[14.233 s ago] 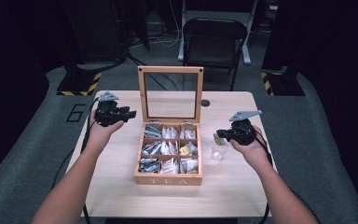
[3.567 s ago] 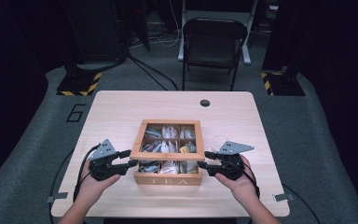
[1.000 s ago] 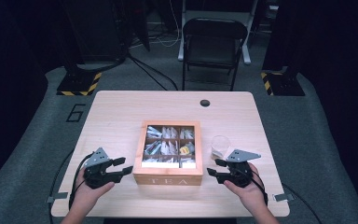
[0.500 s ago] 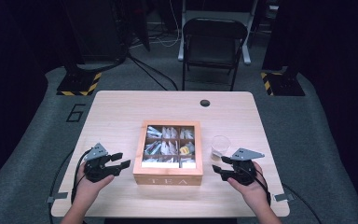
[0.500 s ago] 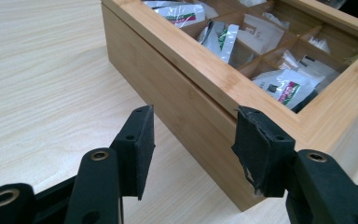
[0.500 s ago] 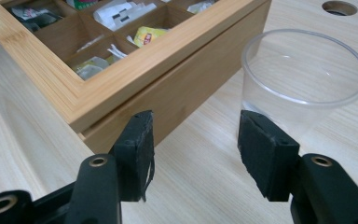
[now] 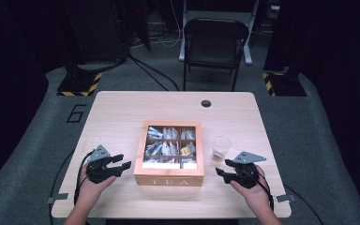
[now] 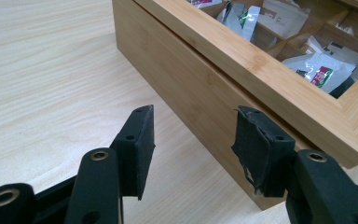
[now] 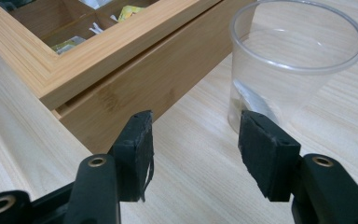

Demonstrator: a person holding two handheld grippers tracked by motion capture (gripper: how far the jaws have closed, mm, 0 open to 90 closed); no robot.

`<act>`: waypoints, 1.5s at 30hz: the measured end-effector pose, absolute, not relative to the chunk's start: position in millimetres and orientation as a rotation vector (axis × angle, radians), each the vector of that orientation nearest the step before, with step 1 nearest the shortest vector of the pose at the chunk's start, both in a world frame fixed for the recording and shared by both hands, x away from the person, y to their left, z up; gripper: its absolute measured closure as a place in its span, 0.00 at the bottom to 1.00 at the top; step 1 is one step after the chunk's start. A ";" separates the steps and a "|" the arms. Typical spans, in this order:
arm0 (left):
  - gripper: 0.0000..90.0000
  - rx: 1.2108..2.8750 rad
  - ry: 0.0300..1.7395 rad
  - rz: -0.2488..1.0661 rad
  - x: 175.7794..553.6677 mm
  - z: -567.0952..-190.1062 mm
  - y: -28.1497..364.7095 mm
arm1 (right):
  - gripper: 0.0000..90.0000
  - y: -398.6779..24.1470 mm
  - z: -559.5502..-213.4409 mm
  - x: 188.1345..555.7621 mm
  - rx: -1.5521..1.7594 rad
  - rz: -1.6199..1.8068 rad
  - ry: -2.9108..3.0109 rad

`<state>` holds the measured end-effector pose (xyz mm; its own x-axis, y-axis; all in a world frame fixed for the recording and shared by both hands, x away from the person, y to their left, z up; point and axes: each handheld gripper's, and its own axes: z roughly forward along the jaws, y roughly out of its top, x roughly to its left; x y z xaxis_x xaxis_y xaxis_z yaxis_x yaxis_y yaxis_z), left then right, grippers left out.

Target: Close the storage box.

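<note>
Tea box: a wooden box [image 7: 169, 176] marked TEA on its front wall sits at the centre of the high view, its glass-paned lid closed; the gripper views show the seam between lid frame and body.
Box contents: paper tea sachets [image 7: 163, 148] lie in square compartments under the pane, mostly white and grey, with one yellow packet [image 7: 185, 151] in a right-hand compartment.
Cup: a clear plastic cup [image 7: 221, 148] stands upright just right of the box, apart from it; something small and pale lies at its bottom, too faint to name.
Left claw: the left claw [image 7: 121, 162] rests low at the lower left of the high view, jaws partly open and empty, tips pointing at the box's left wall without touching it.
Right claw: the right claw [image 7: 220, 174] sits at the lower right, jaws partly open with nothing between them, aimed at the gap between box and cup.
Surface: a pale wood-grain surface [image 7: 122, 117] with a round dark cable hole [image 7: 206, 103] near its far edge.
Room: grey floor, a black folding chair [image 7: 213, 43] behind the surface, yellow-and-black striped stand bases at upper left and right, dark surroundings.
Left gripper view: the box's near corner [image 8: 340, 140] and printed sachets [image 8: 320, 70] through the pane, close up.
Right gripper view: the cup's rim [image 9: 303, 70] and the yellow packet [image 9: 129, 10], large and clear.
</note>
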<state>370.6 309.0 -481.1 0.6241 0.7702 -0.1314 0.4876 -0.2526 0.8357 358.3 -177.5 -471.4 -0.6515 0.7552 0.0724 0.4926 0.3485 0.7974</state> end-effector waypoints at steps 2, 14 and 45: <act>0.53 1.927 0.999 0.379 370.2 -482.0 310.2 | 0.50 -178.1 -474.1 358.4 1.101 1.197 2.313; 0.52 1.931 1.007 0.405 369.0 -489.4 312.7 | 0.49 -183.0 -487.4 354.9 1.132 1.178 2.345; 0.50 1.954 0.997 0.367 360.9 -495.4 312.5 | 0.47 -194.1 -500.2 356.6 1.182 1.069 2.327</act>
